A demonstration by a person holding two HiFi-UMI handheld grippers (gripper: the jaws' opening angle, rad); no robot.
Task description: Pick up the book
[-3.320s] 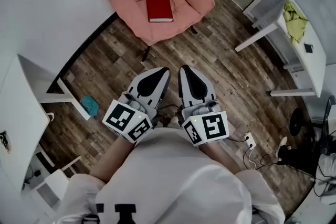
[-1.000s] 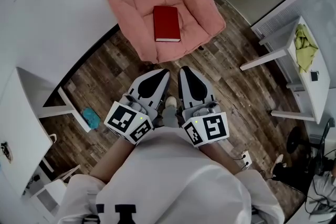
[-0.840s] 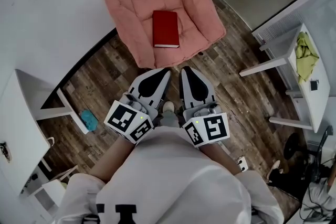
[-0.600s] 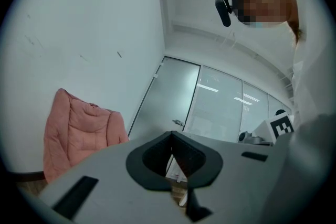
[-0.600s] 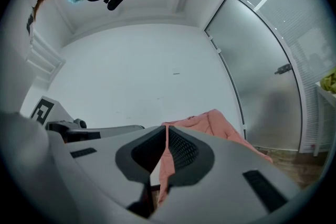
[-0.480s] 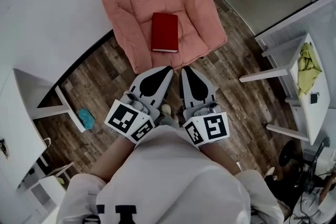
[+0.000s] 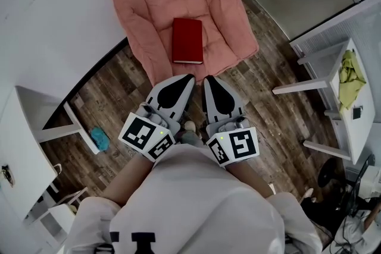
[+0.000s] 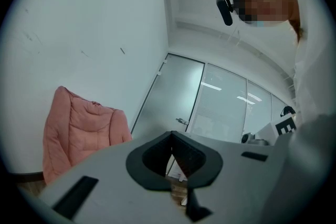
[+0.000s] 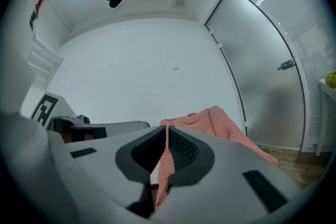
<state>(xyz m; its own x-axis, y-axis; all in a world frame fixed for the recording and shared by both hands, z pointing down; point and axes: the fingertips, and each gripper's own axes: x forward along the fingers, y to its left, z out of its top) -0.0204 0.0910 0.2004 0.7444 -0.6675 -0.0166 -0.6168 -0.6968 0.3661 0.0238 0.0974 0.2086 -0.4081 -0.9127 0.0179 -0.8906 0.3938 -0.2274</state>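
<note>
Currently, the red book (image 7: 187, 40) lies flat and closed on the seat of the pink cushioned chair (image 7: 149, 3), roughly centred, with its spine along the left side in the head view. The chair stands on a dark wood-plank floor (image 7: 262, 98) against a white wall (image 7: 53, 15).

The left gripper (image 7: 190, 76) and the right gripper (image 7: 208, 78) are held side by side in front of the person's white shirt (image 7: 196, 199), tips pointing toward the chair's front edge. Neither touches the book. Each gripper view shows its jaws pressed together with nothing between them.

A teal object (image 7: 100, 138) lies on the floor to the left. A white table (image 7: 357, 122) carrying a yellow-green cloth (image 7: 348, 77) stands at the right.
</note>
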